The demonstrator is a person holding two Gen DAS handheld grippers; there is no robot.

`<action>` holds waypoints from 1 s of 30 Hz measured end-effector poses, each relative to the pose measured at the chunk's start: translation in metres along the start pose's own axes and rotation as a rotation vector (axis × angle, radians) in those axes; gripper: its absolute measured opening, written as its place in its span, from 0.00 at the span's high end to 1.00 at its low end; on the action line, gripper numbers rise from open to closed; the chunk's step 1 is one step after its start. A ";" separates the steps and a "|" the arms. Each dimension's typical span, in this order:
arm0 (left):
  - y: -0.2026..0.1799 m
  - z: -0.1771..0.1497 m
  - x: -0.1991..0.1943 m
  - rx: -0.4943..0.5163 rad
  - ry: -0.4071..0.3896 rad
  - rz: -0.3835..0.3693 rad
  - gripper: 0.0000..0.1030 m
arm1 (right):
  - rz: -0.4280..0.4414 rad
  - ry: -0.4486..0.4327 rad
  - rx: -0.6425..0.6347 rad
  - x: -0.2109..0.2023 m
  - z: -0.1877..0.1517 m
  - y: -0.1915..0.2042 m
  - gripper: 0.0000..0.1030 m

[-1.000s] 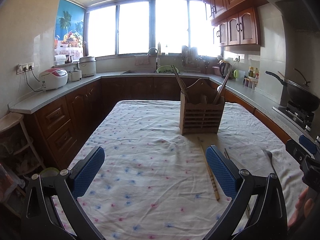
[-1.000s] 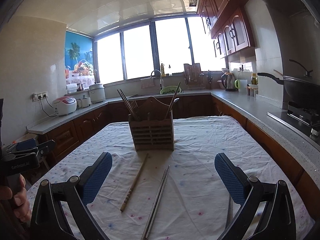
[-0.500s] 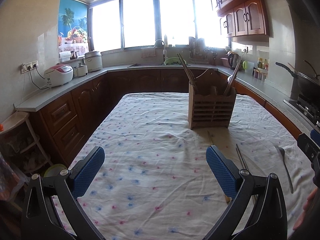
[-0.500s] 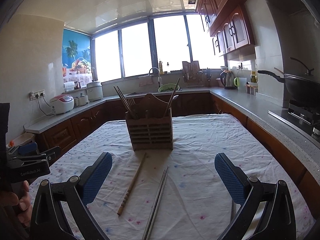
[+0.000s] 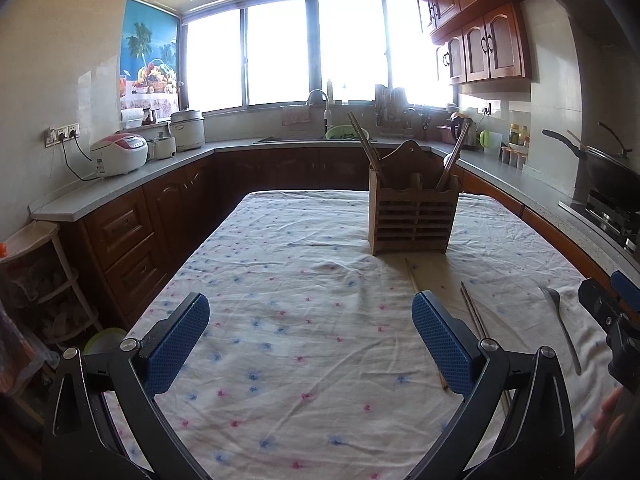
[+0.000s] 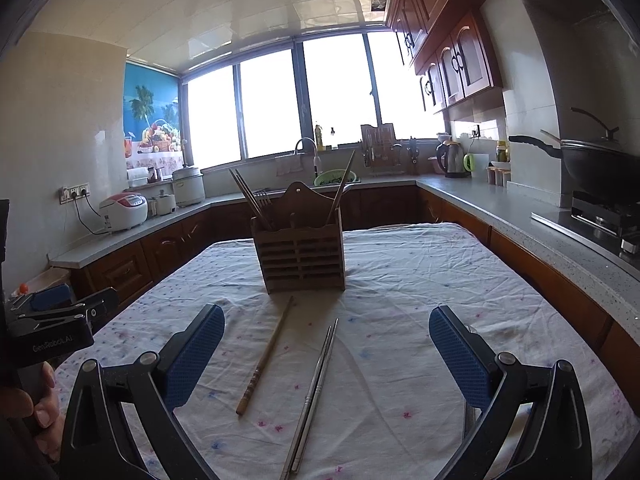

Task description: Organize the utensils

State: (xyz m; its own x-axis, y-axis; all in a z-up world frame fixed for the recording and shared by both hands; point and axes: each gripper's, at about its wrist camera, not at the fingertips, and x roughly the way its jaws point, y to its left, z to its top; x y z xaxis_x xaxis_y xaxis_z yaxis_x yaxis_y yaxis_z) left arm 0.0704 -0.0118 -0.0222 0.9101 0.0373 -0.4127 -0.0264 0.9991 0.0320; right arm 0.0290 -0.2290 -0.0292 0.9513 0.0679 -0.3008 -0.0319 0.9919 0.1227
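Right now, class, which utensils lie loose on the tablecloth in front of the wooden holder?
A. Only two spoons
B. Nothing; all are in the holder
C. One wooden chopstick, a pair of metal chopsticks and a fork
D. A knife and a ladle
C: the right wrist view shows a wooden chopstick and metal chopsticks on the cloth before the wooden holder, and the left wrist view shows a fork further right.

A slatted wooden utensil holder [image 6: 303, 256] stands upright on the floral tablecloth, chopsticks and a fork leaning out of its compartments; before it lies a single wooden chopstick [image 6: 265, 355], angled toward the holder; just beside it a pair of metal chopsticks [image 6: 315, 392] lies together; a metal fork [image 5: 560, 324] rests well apart, tines toward the holder.
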 end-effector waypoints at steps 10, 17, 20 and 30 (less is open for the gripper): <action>-0.004 0.000 -0.010 0.012 -0.010 -0.001 0.00 | -0.011 0.001 0.010 -0.008 0.001 -0.005 0.00; -0.003 0.000 -0.011 0.008 -0.013 -0.002 0.00 | 0.002 -0.014 -0.022 -0.009 0.004 0.003 0.00; -0.003 0.000 -0.012 0.005 -0.014 -0.004 0.00 | 0.006 -0.012 -0.022 -0.008 0.003 0.003 0.00; -0.005 0.001 -0.013 0.011 -0.015 -0.005 0.00 | 0.009 -0.004 -0.015 -0.006 0.002 0.001 0.00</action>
State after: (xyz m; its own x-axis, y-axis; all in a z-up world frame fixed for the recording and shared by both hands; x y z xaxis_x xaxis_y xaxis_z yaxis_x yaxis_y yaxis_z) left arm 0.0585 -0.0169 -0.0164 0.9162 0.0318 -0.3995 -0.0173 0.9991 0.0397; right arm 0.0240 -0.2288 -0.0254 0.9522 0.0767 -0.2958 -0.0454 0.9927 0.1115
